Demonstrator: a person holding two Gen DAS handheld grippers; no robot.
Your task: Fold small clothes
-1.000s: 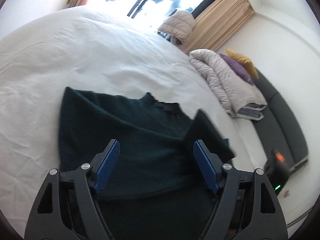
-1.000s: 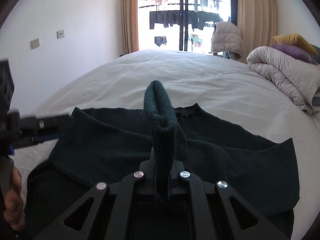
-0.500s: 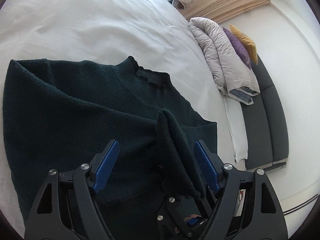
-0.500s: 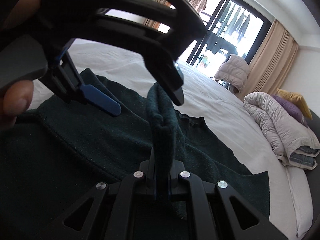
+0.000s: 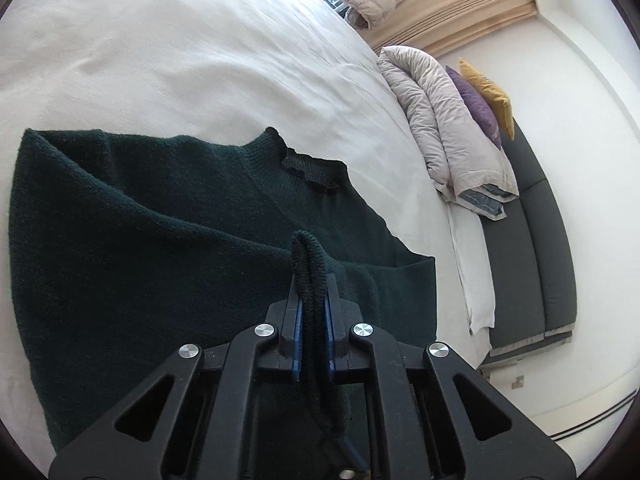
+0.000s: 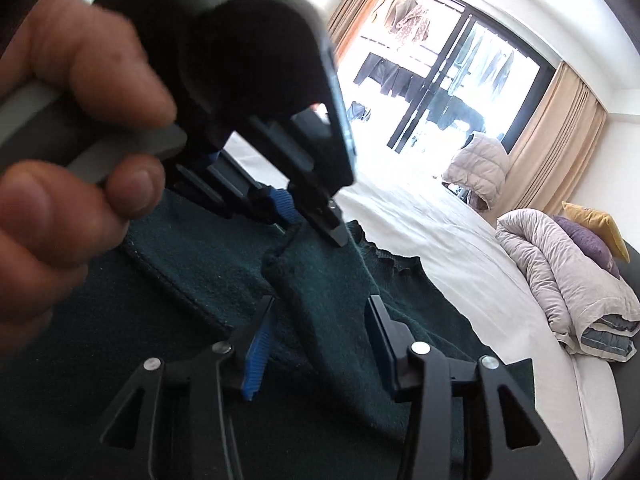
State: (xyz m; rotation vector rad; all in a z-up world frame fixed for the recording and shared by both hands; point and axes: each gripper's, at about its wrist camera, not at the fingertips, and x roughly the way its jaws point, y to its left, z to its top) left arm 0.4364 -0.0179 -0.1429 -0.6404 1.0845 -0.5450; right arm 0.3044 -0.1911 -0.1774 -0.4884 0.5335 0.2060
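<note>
My left claw (image 5: 311, 312) was clamped on the sleeve cuff (image 5: 308, 276) of the dark green knitted sweater (image 5: 140, 240), spread lower left on the white bed (image 5: 180, 60); my right claw (image 6: 318, 340) was opening around that sleeve; folding, I judged, had barely begun.

We're in a bedroom at home, no doubt about it: a wide bed (image 5: 200, 60) under a white sheet fills the frame. At the right, a rolled duvet (image 6: 560, 272) with purple and mustard cushions (image 6: 592, 232) on a dark sofa (image 5: 532, 264). Upper right, beige curtains (image 6: 560, 140) frame a glass balcony door (image 6: 460, 80), laundry (image 6: 408, 12) hanging outside.
</note>
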